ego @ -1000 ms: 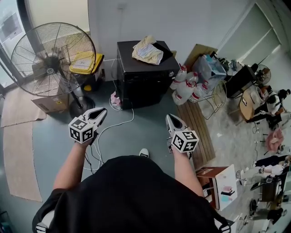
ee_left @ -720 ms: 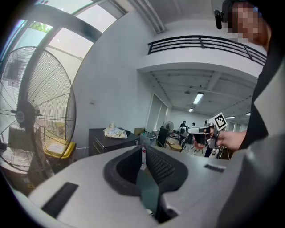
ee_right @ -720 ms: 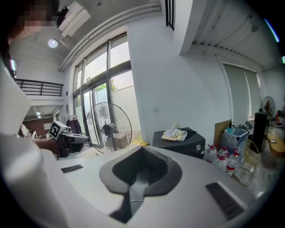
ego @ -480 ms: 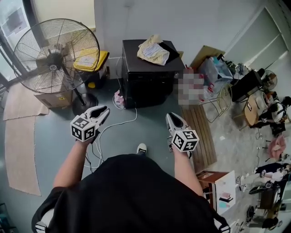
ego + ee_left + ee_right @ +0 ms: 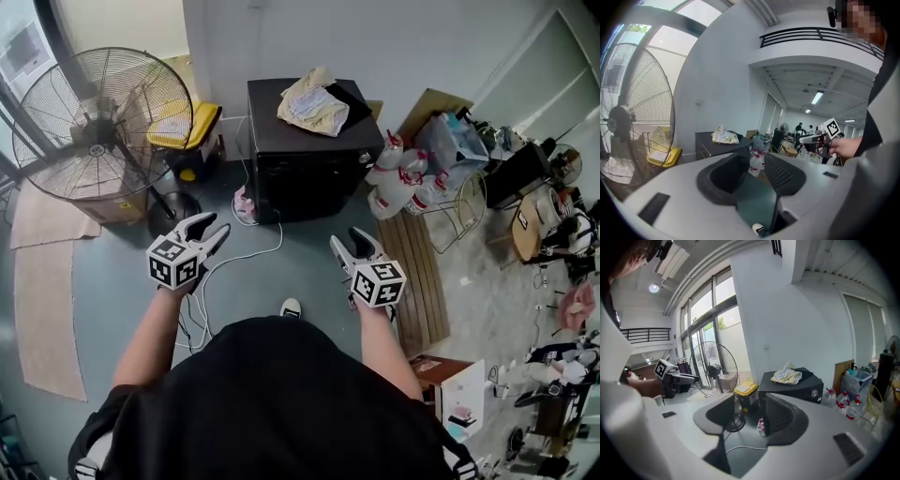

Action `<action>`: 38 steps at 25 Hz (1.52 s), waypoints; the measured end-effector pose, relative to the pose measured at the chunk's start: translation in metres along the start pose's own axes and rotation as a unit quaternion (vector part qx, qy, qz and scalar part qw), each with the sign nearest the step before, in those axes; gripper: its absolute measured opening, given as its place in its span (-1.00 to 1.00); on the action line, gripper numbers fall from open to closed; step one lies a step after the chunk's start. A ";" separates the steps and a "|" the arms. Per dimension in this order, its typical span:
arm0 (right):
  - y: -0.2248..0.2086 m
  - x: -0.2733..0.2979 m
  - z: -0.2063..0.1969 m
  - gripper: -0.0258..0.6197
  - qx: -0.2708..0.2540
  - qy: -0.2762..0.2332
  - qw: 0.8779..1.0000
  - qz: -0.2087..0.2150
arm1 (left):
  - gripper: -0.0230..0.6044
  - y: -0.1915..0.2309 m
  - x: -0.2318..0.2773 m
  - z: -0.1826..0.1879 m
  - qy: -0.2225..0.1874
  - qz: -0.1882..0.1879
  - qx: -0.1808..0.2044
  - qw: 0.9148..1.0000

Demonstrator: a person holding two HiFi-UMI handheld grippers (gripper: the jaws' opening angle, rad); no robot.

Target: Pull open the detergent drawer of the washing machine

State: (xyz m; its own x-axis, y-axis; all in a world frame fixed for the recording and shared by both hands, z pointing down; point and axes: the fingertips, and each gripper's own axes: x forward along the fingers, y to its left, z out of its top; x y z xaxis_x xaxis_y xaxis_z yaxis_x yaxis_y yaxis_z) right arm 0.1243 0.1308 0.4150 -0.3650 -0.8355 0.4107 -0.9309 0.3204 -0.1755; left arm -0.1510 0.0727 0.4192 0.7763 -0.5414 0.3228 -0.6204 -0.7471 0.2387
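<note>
Black washing machine (image 5: 314, 150): ahead, well apart
left gripper (image 5: 208, 225): jaws just opened — empty
right gripper (image 5: 352, 242): same — nearer its front

My right gripper (image 5: 748, 401) has just been opening; its two grey jaws stand apart with nothing between them. Through the gap I see a yellow-lidded bin (image 5: 746, 392) on the floor (image 5: 740, 460), the round foot of the standing fan (image 5: 712, 366) and a white cable (image 5: 740, 447) trailing across. Right of the bin, against the white wall, stands the black washing machine (image 5: 787, 389) with a crumpled pale cloth (image 5: 786, 376) on top. Further right are red-capped bottles (image 5: 841, 401) and a cardboard sheet (image 5: 843, 369) leaning on the wall. Far left, my left gripper (image 5: 691, 377) shows before tall windows.
</note>
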 end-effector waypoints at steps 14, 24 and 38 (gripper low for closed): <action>-0.064 0.046 0.022 -0.23 -0.018 0.009 0.999 0.032 | -0.33 0.010 0.047 0.013 -0.001 0.045 -0.014 0.999; -0.092 0.079 0.031 -0.22 -0.030 0.014 0.997 0.073 | -0.33 0.011 0.066 0.013 0.006 0.081 -0.024 0.996; -0.097 0.109 0.036 -0.22 -0.026 0.027 0.995 0.091 | -0.33 0.019 0.078 0.013 0.019 0.085 -0.033 0.996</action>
State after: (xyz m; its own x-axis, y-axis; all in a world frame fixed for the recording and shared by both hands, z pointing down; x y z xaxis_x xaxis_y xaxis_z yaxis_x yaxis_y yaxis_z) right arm 0.1750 -0.0070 0.4446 -0.5269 -0.7369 0.4235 -0.8481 0.4882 -0.2056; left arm -0.1011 0.0110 0.4367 0.6551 -0.6427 0.3972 -0.7497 -0.6182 0.2363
